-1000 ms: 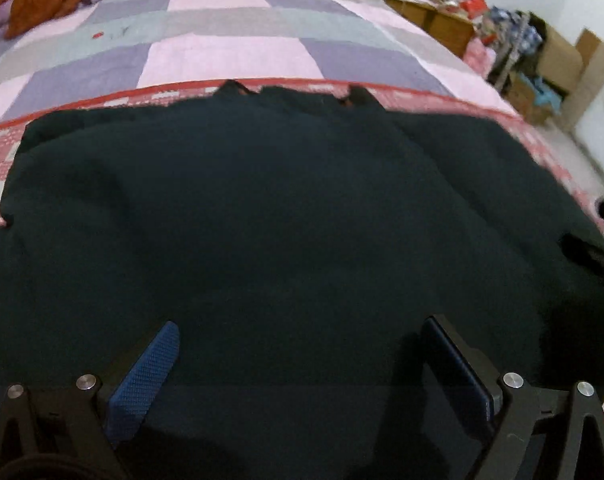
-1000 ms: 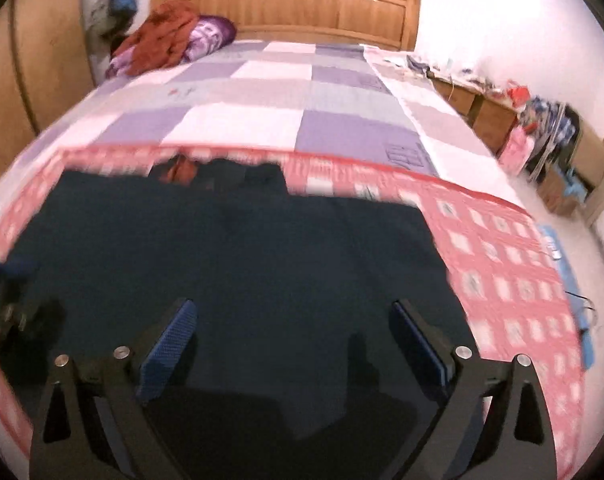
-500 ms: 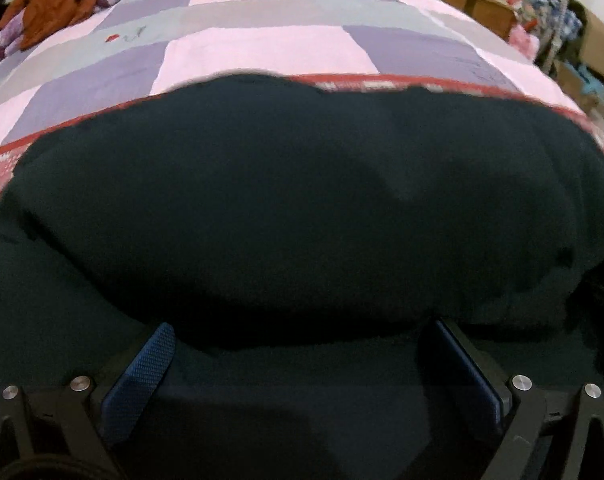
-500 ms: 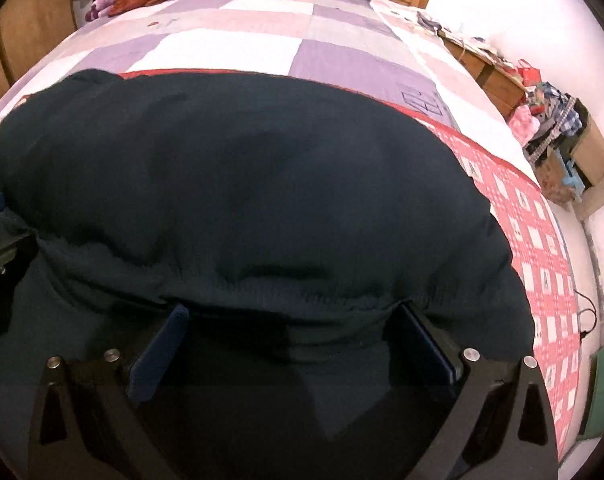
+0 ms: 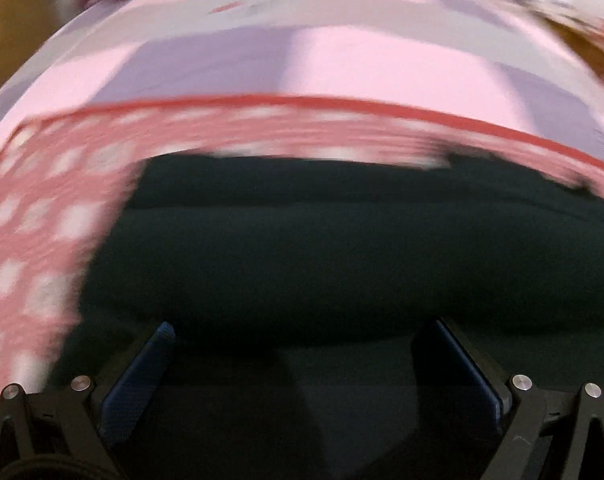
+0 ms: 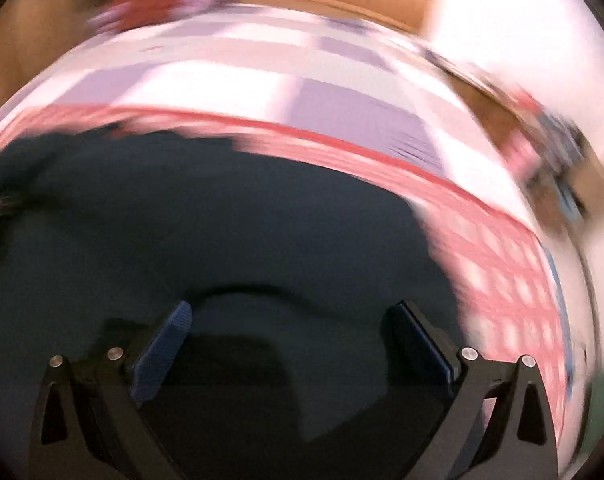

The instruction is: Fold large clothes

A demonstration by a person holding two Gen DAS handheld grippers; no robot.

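Both claws, left (image 5: 298, 364) and right (image 6: 290, 340), spread wide, gripping nothing, just over the dark garment (image 5: 342, 248), its long axis crosswise along the bed's (image 5: 342, 60) near edge.

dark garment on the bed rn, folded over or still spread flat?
Folded over. The dark garment shows a rolled front edge lying across a lower layer near the left gripper; the far layer's edge shows beyond it. Blur hides neatness.

Left tool (image 5: 300, 330): black triangular linkage frames, 2 silver screws per side, blue textured pads (image 5: 142, 376). Right tool (image 6: 290, 312): identical black frames, silver screws, blue pads (image 6: 162, 354).
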